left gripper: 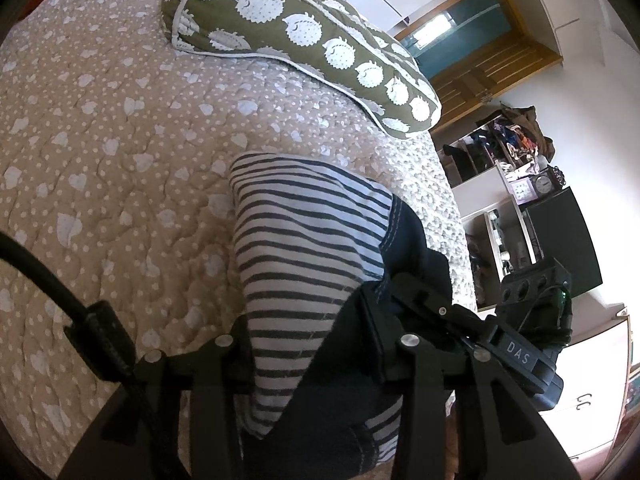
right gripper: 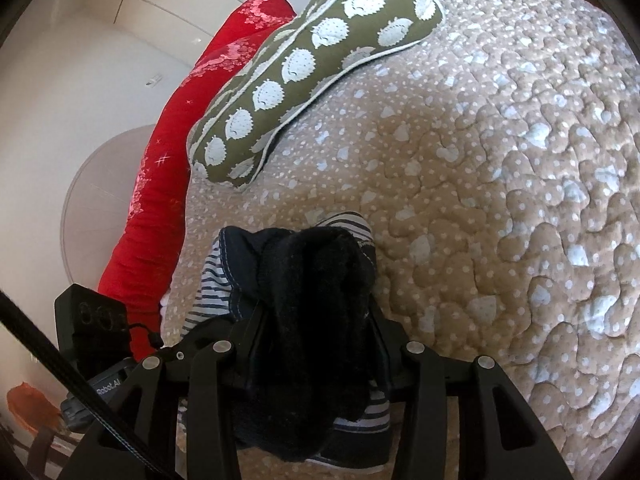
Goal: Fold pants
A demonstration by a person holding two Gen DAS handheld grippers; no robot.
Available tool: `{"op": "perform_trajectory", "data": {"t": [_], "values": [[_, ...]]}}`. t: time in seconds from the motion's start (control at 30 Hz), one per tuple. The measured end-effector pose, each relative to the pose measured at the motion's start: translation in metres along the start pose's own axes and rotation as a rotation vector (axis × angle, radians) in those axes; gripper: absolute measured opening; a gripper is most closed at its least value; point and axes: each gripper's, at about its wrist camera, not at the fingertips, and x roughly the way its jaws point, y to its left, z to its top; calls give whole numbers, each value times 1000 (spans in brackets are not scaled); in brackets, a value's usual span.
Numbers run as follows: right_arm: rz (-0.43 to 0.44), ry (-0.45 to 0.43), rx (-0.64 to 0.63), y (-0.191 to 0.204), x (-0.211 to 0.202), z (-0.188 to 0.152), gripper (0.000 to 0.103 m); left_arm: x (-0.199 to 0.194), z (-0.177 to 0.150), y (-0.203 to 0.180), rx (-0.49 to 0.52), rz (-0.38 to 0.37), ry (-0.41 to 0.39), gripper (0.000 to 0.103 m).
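My left claw is clamped on the pants, a bundle of white cloth with dark stripes and navy fabric edged in pale stitching, held up above the bed. My right claw grips the same pants from the other side, its fingers closed around a thick wad of dark, fuzzy-looking cloth with the striped layer showing beneath and to the left.

In the left wrist view my other tool sits just to the right, its grey body lettered "DAS". In the right wrist view the matching tool at lower left carries the words "Robot.AI".

The bed wears a quilted tan cover dotted with white spots and leaf shapes. An olive pillow printed with white hedgehogs lies across its far end, and a red printed cushion lies just behind it. Beyond the bed's edge stand cluttered white shelves with a round clock and a dark screen; a wooden door frame shows above them.
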Motion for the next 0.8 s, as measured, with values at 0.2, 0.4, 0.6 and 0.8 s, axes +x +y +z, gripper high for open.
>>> {"op": "perform_trajectory", "data": {"t": [0.2,0.4,0.6,0.8], "values": [[-1,-3,11,-3,-1,-2,55,3,2,7,-31,2,1,50],[-29,-28,-22,11,-15,-5,61,-16,-3,4,-13,59,-33,50],[-59,-92,-38,21,-47,-13,64,-54,-12,4,1,144,-113,55],[-92,-120,-27,22,-71,-34,66,-90,-41,-1,27,217,-179,56]]}}
